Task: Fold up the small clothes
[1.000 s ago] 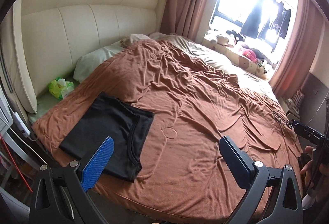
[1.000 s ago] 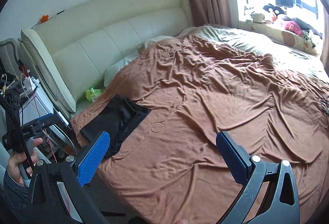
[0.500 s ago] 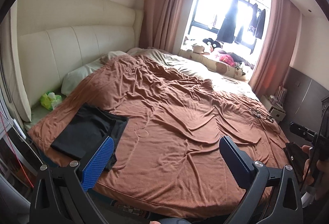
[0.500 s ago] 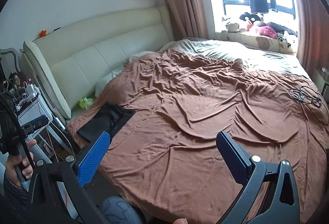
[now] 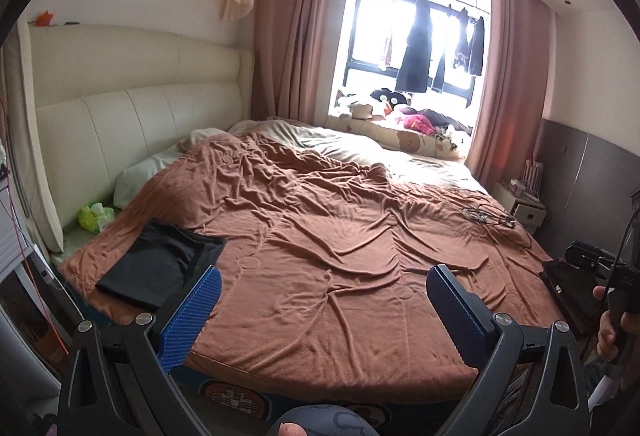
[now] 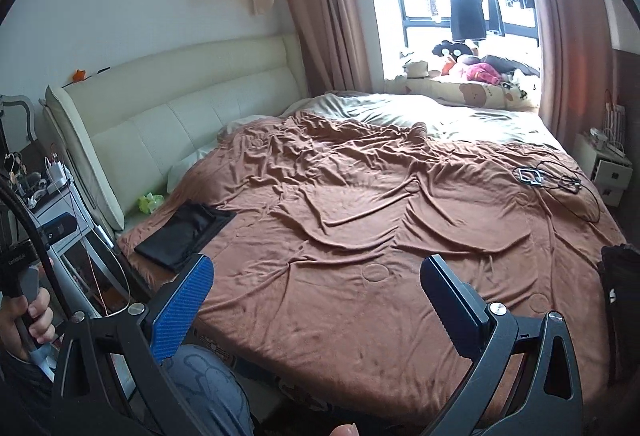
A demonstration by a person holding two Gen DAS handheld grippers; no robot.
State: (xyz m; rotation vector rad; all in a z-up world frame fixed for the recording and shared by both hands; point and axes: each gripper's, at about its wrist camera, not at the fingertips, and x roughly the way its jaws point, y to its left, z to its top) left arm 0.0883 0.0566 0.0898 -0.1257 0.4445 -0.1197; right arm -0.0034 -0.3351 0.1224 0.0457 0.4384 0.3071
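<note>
Bed (image 5: 320, 296) with brown blanket: black garment (image 5: 160, 268) lies folded flat at the left near corner by the headboard, so that piece looks done, no other clothes waiting on the bed, left gripper (image 5: 324, 300) and right gripper (image 6: 316, 300) both spread apart, empty, clear of it

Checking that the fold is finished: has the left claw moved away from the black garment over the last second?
Yes. The left claw has backed away from the bed: the black garment looks smaller and the headboard farther off, with more of the room showing.
</note>
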